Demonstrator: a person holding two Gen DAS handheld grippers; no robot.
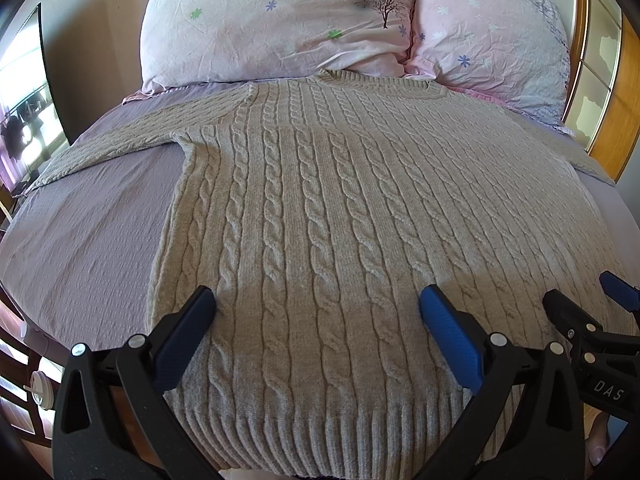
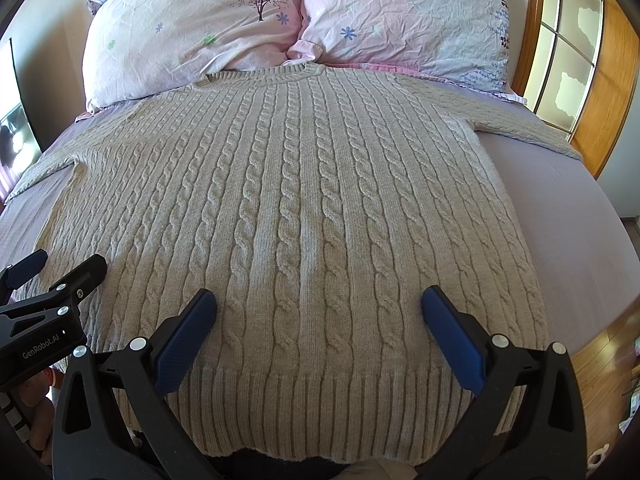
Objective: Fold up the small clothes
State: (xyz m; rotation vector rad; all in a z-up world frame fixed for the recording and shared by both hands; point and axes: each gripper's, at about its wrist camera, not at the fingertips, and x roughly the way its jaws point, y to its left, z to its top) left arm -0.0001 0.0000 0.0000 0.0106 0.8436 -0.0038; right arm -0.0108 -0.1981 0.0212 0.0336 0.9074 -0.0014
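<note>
A beige cable-knit sweater (image 1: 320, 208) lies flat, front up, on a bed w/ a lilac sheet (image 1: 92, 232). Its neckline sits at the far end, just touching two pink floral pillows (image 1: 276, 20); both sleeves stretch out sideways, and the ribbed hem (image 2: 320, 412) is nearest the cameras. The left claw (image 1: 318, 304) hovers over the lower left part of the sweater, blue-padded fingers (image 1: 448, 336) spread wide, holding nothing. The right claw (image 2: 320, 304) hangs over the lower right part, also spread wide & empty. Each claw shows at the edge of the other's view, side by side, apart. A wood-framed window (image 2: 572, 60) is at far right.
</note>
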